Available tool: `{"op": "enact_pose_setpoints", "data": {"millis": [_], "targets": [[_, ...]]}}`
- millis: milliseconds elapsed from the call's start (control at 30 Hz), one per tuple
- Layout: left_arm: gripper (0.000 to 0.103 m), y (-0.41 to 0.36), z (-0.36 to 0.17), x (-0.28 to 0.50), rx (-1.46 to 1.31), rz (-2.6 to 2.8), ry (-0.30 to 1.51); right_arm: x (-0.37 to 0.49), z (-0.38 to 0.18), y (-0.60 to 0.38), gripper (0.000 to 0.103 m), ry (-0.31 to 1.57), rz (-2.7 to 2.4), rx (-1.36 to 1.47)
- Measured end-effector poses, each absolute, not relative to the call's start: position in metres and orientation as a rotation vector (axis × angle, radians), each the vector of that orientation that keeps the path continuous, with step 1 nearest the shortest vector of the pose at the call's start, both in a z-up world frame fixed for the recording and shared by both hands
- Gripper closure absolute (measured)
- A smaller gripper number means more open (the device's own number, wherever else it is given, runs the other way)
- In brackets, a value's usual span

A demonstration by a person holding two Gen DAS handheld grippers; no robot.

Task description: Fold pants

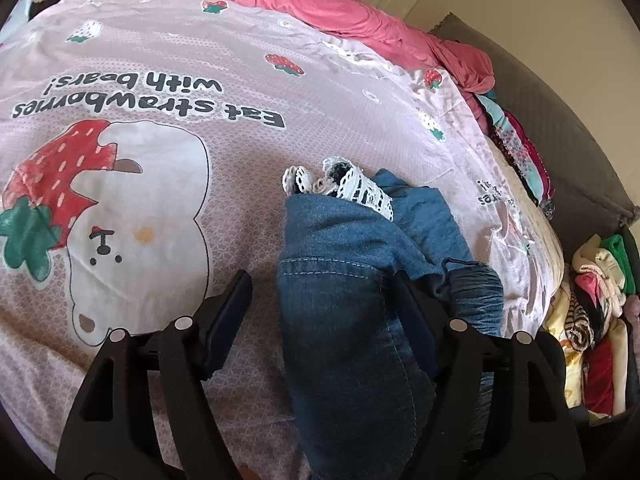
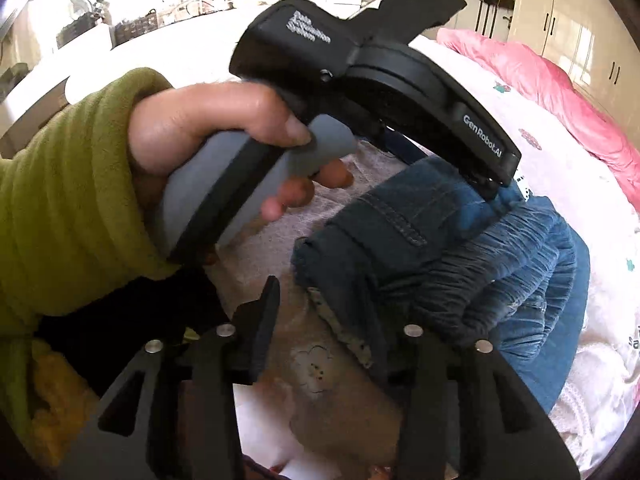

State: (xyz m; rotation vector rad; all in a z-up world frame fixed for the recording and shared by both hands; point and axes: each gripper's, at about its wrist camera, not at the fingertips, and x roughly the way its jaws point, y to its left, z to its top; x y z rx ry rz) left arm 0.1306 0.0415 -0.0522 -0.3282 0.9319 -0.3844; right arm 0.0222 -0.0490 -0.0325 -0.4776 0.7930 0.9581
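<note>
1. Black fingers of the left gripper (image 1: 320, 300) fill the bottom of its own view, spread wide. The folded blue denim pants (image 1: 344, 320) run up between them; the right-hand finger (image 1: 416, 312) lies against the denim, while the left-hand finger stands clear of it over the bedspread (image 1: 160, 92).
2. Nearest in the other view, the right gripper (image 2: 340, 320) has its jaws apart. The near end of the pants (image 2: 420, 248) lies between them, close to the right-hand finger; whether that finger touches the denim cannot be told.
3. Just beyond, a hand (image 2: 208, 136) in an olive-green sleeve (image 2: 68, 208) grasps the grey handle of the left gripper (image 2: 492, 184), whose tip rests down on the denim.
4. White lace trim (image 1: 344, 184) pokes out at the far end of the pants.
5. The pants sit on the pale pink bedspread printed with a bear, strawberries and lettering, toward its right edge.
6. A pink quilt (image 1: 320, 0) is bunched along the bed's far edge.
7. Beside the bed's right edge, a basket of mixed clothes (image 1: 600, 320).
</note>
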Motion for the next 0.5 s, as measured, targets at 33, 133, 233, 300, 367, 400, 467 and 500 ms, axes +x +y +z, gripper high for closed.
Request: {"op": "enact_pose_setpoints", "data": {"millis": [33,133,233,300,367,400,467,500], "targets": [[0.037,0.042,-0.051,0.129,-0.326,-0.381,0.931,0.022,-0.028,-0.050,0.062,0.791,0.958,-0.464],[0.032,0.042,-0.047,0.125,-0.320,-0.370,0.919,0.013,-0.013,-0.052,0.063,0.779,0.969,-0.417],[0.032,0.044,-0.044,0.123,-0.324,-0.363,0.913,0.012,0.003,-0.067,0.060,0.754,0.966,-0.370],[0.032,0.045,-0.042,0.121,-0.326,-0.353,0.910,0.012,0.011,-0.077,0.056,0.742,0.964,-0.348],[0.032,0.046,-0.037,0.117,-0.332,-0.350,0.902,0.002,0.016,-0.085,0.055,0.730,0.955,-0.341],[0.031,0.046,-0.035,0.115,-0.333,-0.348,0.896,-0.003,0.017,-0.092,0.055,0.721,0.949,-0.339],[0.031,0.045,-0.028,0.109,-0.323,-0.342,0.884,-0.002,0.018,-0.104,0.051,0.704,0.938,-0.327],[0.031,0.045,-0.024,0.106,-0.319,-0.340,0.874,-0.003,0.022,-0.108,0.048,0.694,0.931,-0.323]]}}
